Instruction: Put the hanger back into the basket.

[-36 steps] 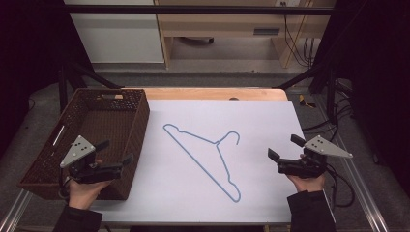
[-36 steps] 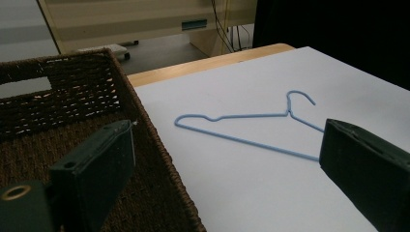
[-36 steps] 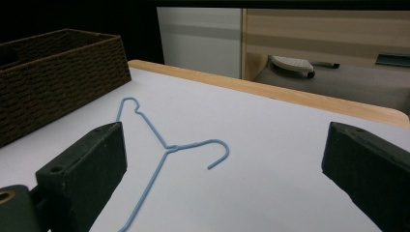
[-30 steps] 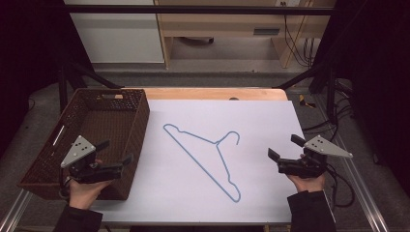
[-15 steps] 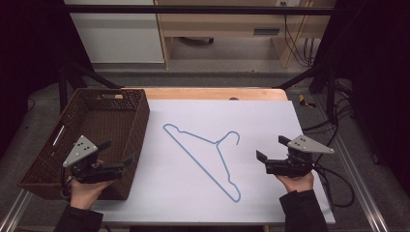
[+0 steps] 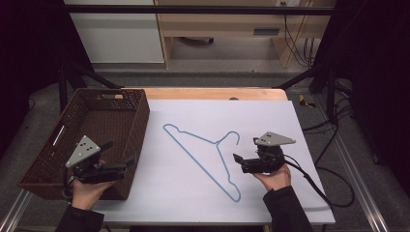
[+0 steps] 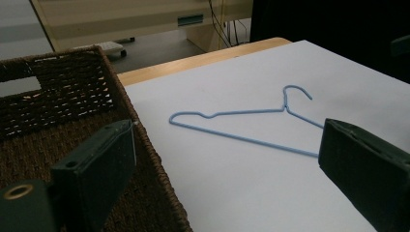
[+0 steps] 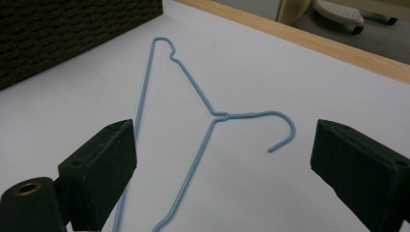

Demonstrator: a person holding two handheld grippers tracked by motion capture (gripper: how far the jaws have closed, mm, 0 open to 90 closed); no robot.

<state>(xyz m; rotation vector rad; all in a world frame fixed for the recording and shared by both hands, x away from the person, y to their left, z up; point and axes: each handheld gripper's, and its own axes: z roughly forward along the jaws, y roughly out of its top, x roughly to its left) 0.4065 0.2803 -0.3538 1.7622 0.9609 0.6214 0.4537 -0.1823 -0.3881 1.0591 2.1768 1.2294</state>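
The right gripper (image 6: 238, 159) hangs low over the white sheet (image 6: 270, 121), just beside the blue wire hanger (image 6: 208, 157), with its 2 jaws spread wide and nothing between the pads. The jaws have just been closing a little, yet they remain well apart. In the right gripper view the 2 black jaws frame the hanger (image 8: 208, 113): its twisted neck and open hook lie between them on the sheet, and 1 long side runs under the left-hand jaw. Nothing stands between this gripper and the wire.

The hanger lies flat near the middle of the sheet, its hook pointing toward the right gripper and its far corner toward the woven basket (image 6: 48, 159). The basket sits at the left edge of the table, its right wall touching the edge of the sheet.

The left gripper (image 6: 128, 162) is held above the basket's near right corner, its 2 jaws also wide apart and holding nothing. The left hand (image 6: 89, 191) grips it from below, the right hand (image 6: 275, 176) likewise, both sleeves coming in from the bottom of the high view.

The left gripper view looks across the basket wall (image 7: 145, 159) to the hanger (image 7: 241, 137) lying well beyond its jaws. The high view adds the black cable (image 6: 319, 186) trailing from the right gripper and the wooden table edge (image 6: 212, 94) past the sheet.
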